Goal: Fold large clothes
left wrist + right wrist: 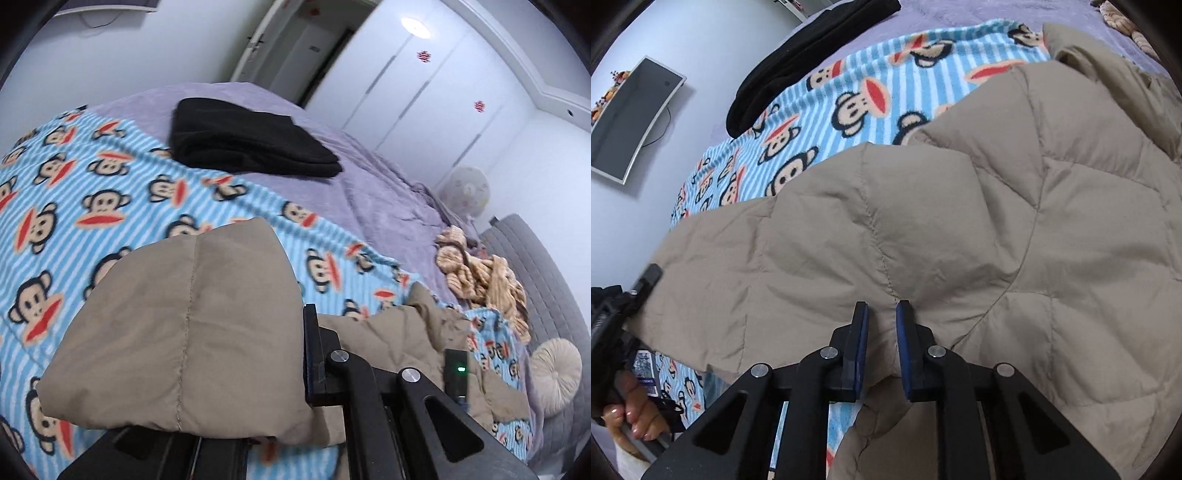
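Two grippers are engaged on one garment, a beige quilted jacket [960,221] spread over the monkey-print blanket [849,85] on the bed. The right gripper [882,343] is seen with its blue pads drawn close together and a ridge of the jacket's near edge pinched between them, at the point where a stitched seam meets that edge. The left gripper [295,350] is closed fully on the sleeve [177,325]; one of its fingers is hidden beneath the cloth, and the sleeve end is draped over it, raised off the blanket.

From the right gripper outward, the sleeve is seen to run away to the left, its far end reaching the left gripper [646,284] at the picture's left border, where a person's hand [631,413] grips the handle. The jacket's body lies to the right of and beyond the right gripper, with the collar end farthest off toward the purple bedspread [369,177].

So the sleeve's long axis is stretched between the two grippers, across the near edge of the jacket. The coming move is judged to be a fold of the sleeve inward over the body; the left gripper holds the free end, while the right gripper is placed as the pivot.

A folded black garment [247,136] lies well beyond the jacket, clear of it.
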The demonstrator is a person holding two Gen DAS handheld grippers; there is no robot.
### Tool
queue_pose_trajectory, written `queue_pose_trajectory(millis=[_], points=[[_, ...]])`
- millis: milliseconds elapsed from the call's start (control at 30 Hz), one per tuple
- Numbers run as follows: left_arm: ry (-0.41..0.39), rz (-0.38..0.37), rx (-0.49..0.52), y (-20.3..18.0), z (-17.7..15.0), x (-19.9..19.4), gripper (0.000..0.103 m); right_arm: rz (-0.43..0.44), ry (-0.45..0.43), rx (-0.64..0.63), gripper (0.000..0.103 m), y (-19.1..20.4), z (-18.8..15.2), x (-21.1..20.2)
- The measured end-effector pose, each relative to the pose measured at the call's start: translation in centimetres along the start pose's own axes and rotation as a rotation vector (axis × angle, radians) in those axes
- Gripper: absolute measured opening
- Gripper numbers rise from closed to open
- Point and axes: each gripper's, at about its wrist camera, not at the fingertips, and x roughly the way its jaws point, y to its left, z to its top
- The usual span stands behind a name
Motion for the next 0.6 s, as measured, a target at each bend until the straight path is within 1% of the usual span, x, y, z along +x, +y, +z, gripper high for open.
queue_pose_trajectory(millis=[100, 233, 300, 333, 400, 433, 500, 533, 567, 600], points=[[0.018, -0.098, 0.062, -5.2, 0.3, 1.2, 0.008, 0.036, 0.022, 0.043, 0.016, -1.3, -0.1, 0.9], [0.061, -0.199, 0.148, -13.1, -0.6, 3.7, 0.008, 0.089, 0.056, 0.021, 0.016, -1.7, 0.0, 0.5], [0.082, -0.228, 0.203, -17.2, -1.6, 5.0, 0.008, 0.148, 0.064, 0.05, 0.016, -2.7, 0.1, -1.0], [0.102, -0.245, 0.232, -19.2, -2.4, 5.9, 0.008, 0.164, 0.051, 0.064, 0.016, -3.7, 0.1, -2.3], [0.161, -0.266, 0.293, -23.0, -4.3, 8.1, 0.008, 0.144, 0.006, 0.07, 0.016, -6.1, -0.1, -5.4], [0.19, -0.263, 0.322, -24.7, -5.7, 9.2, 0.008, 0.12, -0.012, 0.074, 0.016, -7.5, -0.2, -6.8], [0.247, -0.221, 0.404, -27.4, -9.0, 11.8, 0.008, 0.064, -0.044, 0.094, 0.016, -10.9, -0.4, -9.7], [0.274, -0.179, 0.448, -28.0, -10.8, 13.3, 0.008, 0.03, -0.06, 0.111, 0.016, -12.8, -0.6, -11.1], [0.308, -0.122, 0.495, -28.8, -12.7, 14.8, 0.008, 0.0, -0.075, 0.13, 0.016, -14.5, -0.8, -12.2], [0.34, -0.082, 0.525, -28.9, -14.3, 16.0, 0.008, -0.027, -0.093, 0.15, 0.016, -16.2, -1.1, -13.4]])
